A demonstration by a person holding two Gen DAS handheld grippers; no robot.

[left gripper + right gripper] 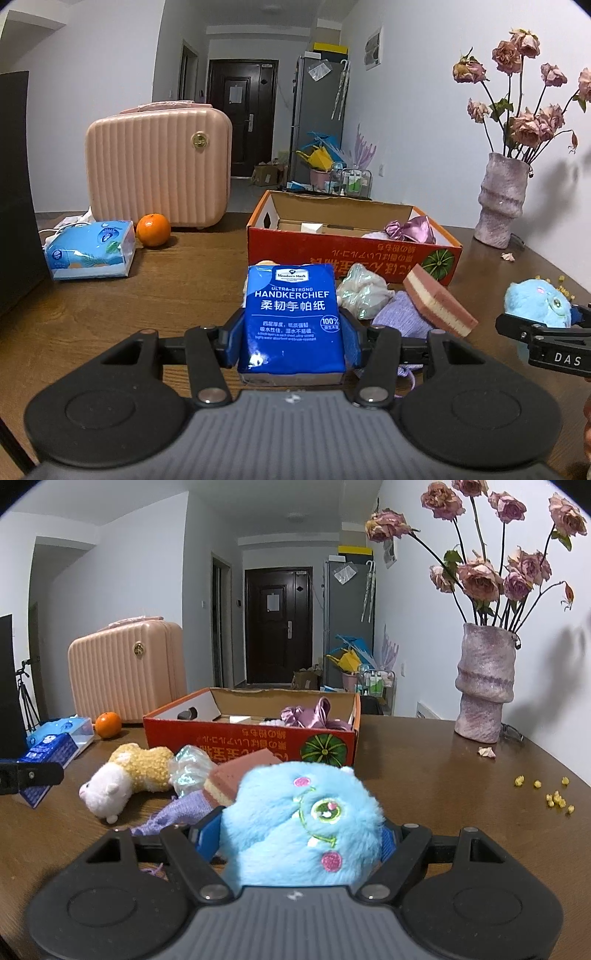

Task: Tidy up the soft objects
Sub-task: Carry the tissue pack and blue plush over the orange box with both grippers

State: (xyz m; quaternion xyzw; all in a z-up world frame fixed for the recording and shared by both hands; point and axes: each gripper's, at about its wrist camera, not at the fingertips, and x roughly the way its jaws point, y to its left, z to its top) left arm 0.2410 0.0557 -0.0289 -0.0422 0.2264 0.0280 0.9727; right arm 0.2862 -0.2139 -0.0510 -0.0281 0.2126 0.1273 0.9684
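Left claw point(291, 334) pinches a blue handkerchief pack point(293, 317) upright between its blue pads; the pack's lower edge is cut off by the claw body. The pack hides most of what lies behind it: only a pale sliver of the alpaca plush point(125, 775) shows above its top in the left view, while the right view shows the plush lying on its side on the desk point(424, 775).

Right claw point(301, 836) is closed on a blue furry plush point(306, 823), pads sunk into the fur on both sides; fur covers the fingertips, so the contact line is hard to make out. In the left view this plush shows only at the right edge, partly behind the claw's black finger.

Between the claws, a small heap on the desk: a pink-and-cream sponge point(439, 301) tilted on a lilac knit piece point(400, 314), just beside a crinkled iridescent bag point(360, 290). What the bag holds I cannot tell. The knit's near end is hidden behind the claws in both views.

Behind the heap, an open red box point(351, 251). Inside: a shiny purple fabric point(410, 229) and a small white block point(312, 228); the box floor is mostly hidden by the front wall.

Far left: tissue pack point(90, 249), orange point(153, 229) just beside it, pink case point(159, 166) behind. Right: vase point(484, 686) of dried roses, yellow crumbs point(554, 797) scattered near the desk edge.
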